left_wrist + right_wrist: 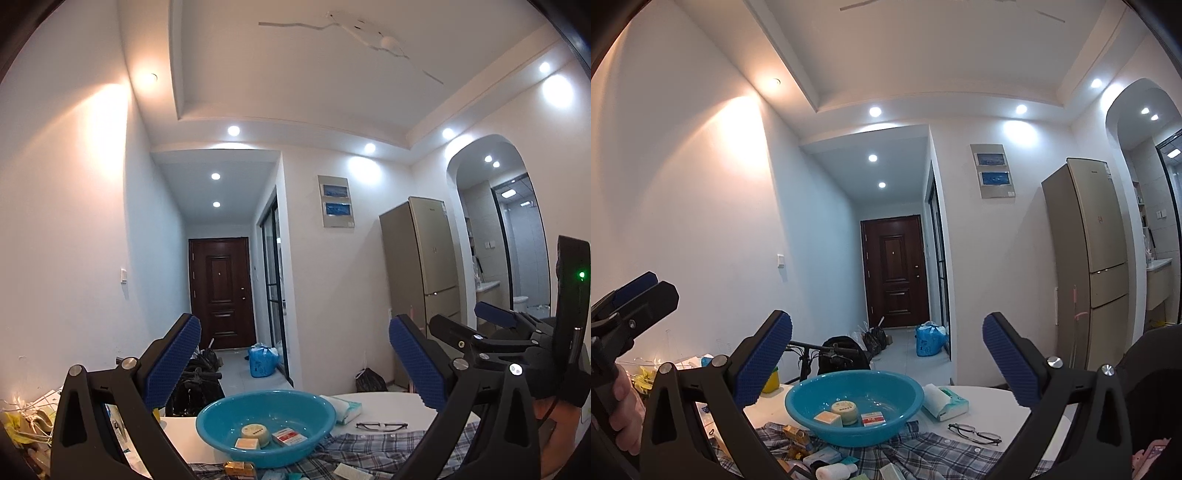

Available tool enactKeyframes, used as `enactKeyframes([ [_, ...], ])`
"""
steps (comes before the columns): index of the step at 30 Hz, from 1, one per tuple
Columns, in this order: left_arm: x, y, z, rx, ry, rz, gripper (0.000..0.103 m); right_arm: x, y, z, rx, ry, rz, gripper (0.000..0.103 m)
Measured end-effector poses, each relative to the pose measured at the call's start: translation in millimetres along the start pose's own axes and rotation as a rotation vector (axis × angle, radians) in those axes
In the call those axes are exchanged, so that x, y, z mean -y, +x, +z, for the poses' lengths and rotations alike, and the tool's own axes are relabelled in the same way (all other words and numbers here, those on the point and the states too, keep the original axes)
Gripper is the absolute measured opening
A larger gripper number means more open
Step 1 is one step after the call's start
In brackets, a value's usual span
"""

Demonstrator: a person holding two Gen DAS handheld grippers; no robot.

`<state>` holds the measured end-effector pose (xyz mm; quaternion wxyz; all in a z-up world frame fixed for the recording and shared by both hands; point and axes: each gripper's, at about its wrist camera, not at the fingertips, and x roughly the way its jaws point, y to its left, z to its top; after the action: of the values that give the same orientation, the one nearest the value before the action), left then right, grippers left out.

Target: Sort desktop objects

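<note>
The blue basin (854, 406) sits on my white worktop (990, 410), holding a round tin (844, 410) between two small boxes. My left tool (295, 365) and right tool (886, 360) hover above it, both spread wide and empty.

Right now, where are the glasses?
The glasses lie folded on the white table, right of the blue basin, just in front of the tissue pack and beside the plaid cloth. Neither gripper is near them.

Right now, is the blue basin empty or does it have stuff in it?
Not empty. The blue basin holds a round tin, an orange-topped box and a red-and-white box.
</note>
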<state>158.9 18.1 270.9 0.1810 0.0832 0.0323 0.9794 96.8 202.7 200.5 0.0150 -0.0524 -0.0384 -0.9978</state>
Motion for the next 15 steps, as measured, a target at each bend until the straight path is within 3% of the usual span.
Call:
enactKeyframes([
  [15,-18.6,25.5,-56.7,-0.163,-0.089,-0.001,0.103,-1.8,15.5,-37.1,-0.12,0.013,0.006,0.103],
])
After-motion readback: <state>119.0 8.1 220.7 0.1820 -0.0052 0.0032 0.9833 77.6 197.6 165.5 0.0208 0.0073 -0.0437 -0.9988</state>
